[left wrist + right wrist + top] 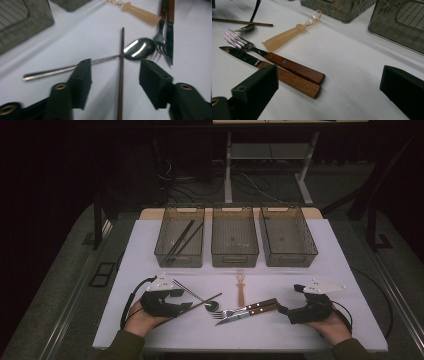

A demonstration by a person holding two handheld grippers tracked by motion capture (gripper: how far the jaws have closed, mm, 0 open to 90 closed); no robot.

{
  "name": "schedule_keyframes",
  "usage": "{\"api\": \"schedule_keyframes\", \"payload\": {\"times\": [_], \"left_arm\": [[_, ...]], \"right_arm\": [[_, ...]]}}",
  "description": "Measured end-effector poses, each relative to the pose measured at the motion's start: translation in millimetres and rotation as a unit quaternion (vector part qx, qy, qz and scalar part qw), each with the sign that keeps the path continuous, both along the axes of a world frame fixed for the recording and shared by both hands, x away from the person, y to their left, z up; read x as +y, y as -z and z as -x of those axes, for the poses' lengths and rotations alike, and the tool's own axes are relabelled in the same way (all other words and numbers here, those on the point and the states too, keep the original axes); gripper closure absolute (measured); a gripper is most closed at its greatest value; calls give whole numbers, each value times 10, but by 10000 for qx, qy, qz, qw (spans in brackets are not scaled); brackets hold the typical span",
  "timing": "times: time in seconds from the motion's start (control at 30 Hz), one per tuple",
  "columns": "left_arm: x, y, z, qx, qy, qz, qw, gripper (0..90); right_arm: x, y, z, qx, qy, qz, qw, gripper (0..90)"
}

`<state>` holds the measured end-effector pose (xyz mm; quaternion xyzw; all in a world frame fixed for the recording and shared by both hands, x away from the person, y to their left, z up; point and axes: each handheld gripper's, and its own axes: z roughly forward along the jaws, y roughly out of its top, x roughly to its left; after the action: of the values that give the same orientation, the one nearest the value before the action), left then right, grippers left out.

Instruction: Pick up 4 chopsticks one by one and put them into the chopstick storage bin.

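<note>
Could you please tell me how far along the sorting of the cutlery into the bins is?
Done: two chopsticks lie in the left bin. In hand: the left tool straddles a chopstick on the table, pads not yet touching. Left: spoon, fork, knife and the translucent utensil; the right tool sits open.

My white table (320, 265) carries three grey bins (235, 242) along its far edge. Nearer me lie a chopstick (200, 304) across a spoon (197, 297), a translucent spoon (240, 287), a fork (245, 308) and a knife (247, 315).
</note>
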<state>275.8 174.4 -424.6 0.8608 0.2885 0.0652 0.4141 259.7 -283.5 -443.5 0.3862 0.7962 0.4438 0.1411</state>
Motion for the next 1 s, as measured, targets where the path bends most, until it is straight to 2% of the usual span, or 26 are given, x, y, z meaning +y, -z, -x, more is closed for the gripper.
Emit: {"api": "schedule_keyframes", "payload": {"times": [0.2, 0.33, 0.43, 0.67, 1.0], "left_arm": [[43, 78, 61, 139, 57, -155, 9998, 581], [23, 97, 62, 217, 214, -297, 9991, 671], [10, 120, 57, 297, 335, -482, 9978, 712], [9, 140, 48, 279, 380, -699, 9964, 771], [10, 155, 35, 267, 433, -812, 9954, 840]], "right_arm": [[0, 3, -1, -7, -13, 20, 10000, 16], [1, 4, 0, 0, -6, 28, 10000, 16], [-3, 3, -1, -3, 5, 25, 10000, 16], [-1, 4, -1, -2, -3, 32, 10000, 16], [-1, 5, -2, -5, -2, 40, 10000, 15]]}}
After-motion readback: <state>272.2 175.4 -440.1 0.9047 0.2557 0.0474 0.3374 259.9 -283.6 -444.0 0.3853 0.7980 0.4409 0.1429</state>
